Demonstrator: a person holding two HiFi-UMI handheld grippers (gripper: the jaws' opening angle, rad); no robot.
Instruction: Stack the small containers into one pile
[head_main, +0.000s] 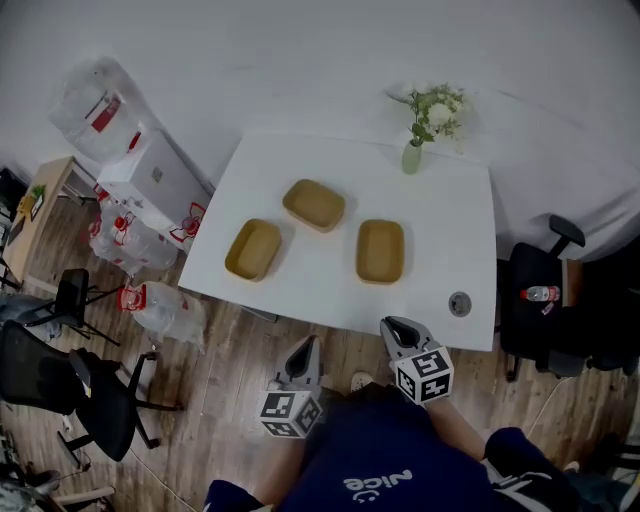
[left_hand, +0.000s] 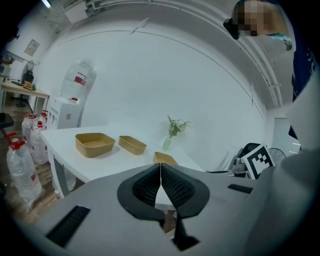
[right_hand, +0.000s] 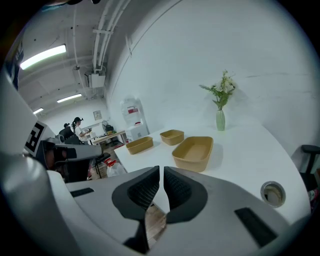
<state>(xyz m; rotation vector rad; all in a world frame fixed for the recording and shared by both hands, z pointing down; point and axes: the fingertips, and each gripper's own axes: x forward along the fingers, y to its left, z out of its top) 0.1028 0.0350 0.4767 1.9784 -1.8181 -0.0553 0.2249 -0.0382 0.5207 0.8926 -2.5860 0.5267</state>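
Note:
Three shallow tan containers sit apart on the white table (head_main: 300, 290): one at the left (head_main: 253, 249), one further back (head_main: 314, 204), one at the right (head_main: 381, 250). None rests in another. Both grippers hang short of the table's near edge, over the floor. My left gripper (head_main: 308, 343) is shut and holds nothing; its own view shows the jaws (left_hand: 160, 167) touching, with the containers (left_hand: 94, 144) (left_hand: 132, 144) beyond. My right gripper (head_main: 390, 324) is also shut and holds nothing; past its jaws (right_hand: 161, 171), the right container (right_hand: 194, 151) lies closest.
A green vase of white flowers (head_main: 412, 157) stands at the table's back right. A round cable grommet (head_main: 459, 304) sits near the front right corner. A water dispenser (head_main: 150, 170), water bottles (head_main: 160, 305) and black chairs (head_main: 60, 380) stand left; another chair (head_main: 545, 300) is right.

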